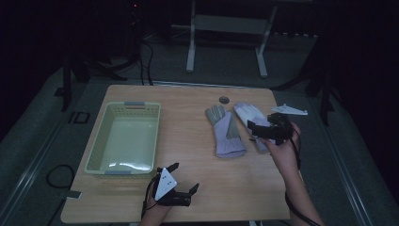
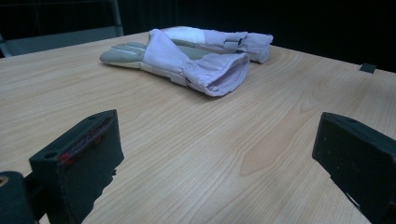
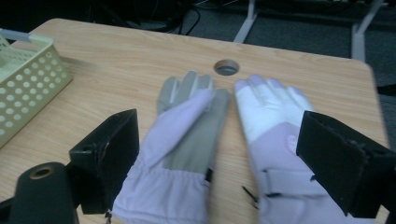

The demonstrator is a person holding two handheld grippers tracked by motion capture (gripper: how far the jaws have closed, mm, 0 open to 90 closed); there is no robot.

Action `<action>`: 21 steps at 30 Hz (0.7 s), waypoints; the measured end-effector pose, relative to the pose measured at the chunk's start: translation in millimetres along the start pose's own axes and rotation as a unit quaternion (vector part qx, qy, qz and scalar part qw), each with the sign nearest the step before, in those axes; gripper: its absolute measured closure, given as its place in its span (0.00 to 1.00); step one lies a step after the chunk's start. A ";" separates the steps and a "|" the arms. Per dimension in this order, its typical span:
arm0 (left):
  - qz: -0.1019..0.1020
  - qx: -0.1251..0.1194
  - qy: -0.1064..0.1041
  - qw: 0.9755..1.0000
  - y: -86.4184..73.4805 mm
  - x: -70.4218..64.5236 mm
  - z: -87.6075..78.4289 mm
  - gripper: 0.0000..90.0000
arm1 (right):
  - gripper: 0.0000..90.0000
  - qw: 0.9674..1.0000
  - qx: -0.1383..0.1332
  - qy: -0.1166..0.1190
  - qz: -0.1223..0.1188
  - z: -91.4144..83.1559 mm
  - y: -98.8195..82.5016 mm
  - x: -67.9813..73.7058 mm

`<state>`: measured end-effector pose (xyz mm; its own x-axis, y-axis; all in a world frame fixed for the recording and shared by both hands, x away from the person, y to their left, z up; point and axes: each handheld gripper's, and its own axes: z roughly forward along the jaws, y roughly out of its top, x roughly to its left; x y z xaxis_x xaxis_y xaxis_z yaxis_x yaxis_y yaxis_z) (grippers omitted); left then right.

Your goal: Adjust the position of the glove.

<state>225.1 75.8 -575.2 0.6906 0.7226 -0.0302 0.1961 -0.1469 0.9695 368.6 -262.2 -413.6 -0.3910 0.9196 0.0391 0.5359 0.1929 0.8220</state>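
Though dim from above, gloves [image 3: 187,140] lilac between right tongs [image 3: 224,158].

Two lilac winter gloves lie flat on the wooden table, side by side just right of the pale green basket [image 1: 123,139], fingers pointing away from the person and cuffs toward them. The left glove [image 1: 225,131] is palm up, grey on the fingers and palm, with a lilac flap folded across it and its cuff gaping open. The right glove [image 1: 254,121] has whitish fingers, a lilac back and a dark strap near the wrist. They nearly touch.
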 end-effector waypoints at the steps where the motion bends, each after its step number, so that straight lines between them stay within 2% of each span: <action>1: 0.000 0.000 0.000 1.000 0.0 0.0 0.0 0.02 | 0.15 1.000 0.000 0.000 0.000 0.0 0.0 0.0; 4: 0.000 0.000 -0.001 1.000 0.0 0.2 0.0 0.02 | 0.15 1.000 0.013 0.013 -0.004 15.9 2.7 13.9; 7: 0.000 0.000 -0.002 1.000 -0.1 0.2 -0.1 0.02 | 0.16 1.000 0.017 0.014 -0.007 23.6 3.1 20.5; 8: 0.001 0.000 -0.002 1.000 0.0 0.1 -0.2 0.02 | 0.16 1.000 0.026 0.013 -0.010 31.9 3.1 26.0; 9: 0.001 0.000 -0.002 1.000 0.0 0.1 -0.2 0.02 | 0.16 1.000 0.026 0.013 -0.010 31.9 3.1 26.0; 10: 0.002 0.000 -0.001 1.000 0.0 0.1 -0.3 0.02 | 0.17 0.999 0.036 0.014 -0.012 40.3 2.8 30.2; 13: 0.001 -0.001 -0.002 1.000 -0.1 0.1 -0.3 0.02 | 0.20 0.999 0.043 0.009 -0.015 48.3 1.6 33.8; 16: 0.000 -0.001 -0.003 1.000 -0.1 0.1 -0.3 0.02 | 0.22 0.998 0.058 0.002 -0.015 64.6 -2.7 39.2; 21: 0.000 -0.002 -0.004 1.000 -0.2 0.3 -0.4 0.02 | 0.25 0.998 0.070 -0.002 -0.010 80.0 -8.6 42.7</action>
<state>225.0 76.3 -575.3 0.6961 0.7172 -0.0326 0.1940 -0.1442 0.9703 407.2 -197.1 -464.5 -0.3998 0.9163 0.0222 0.6277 0.2561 0.7352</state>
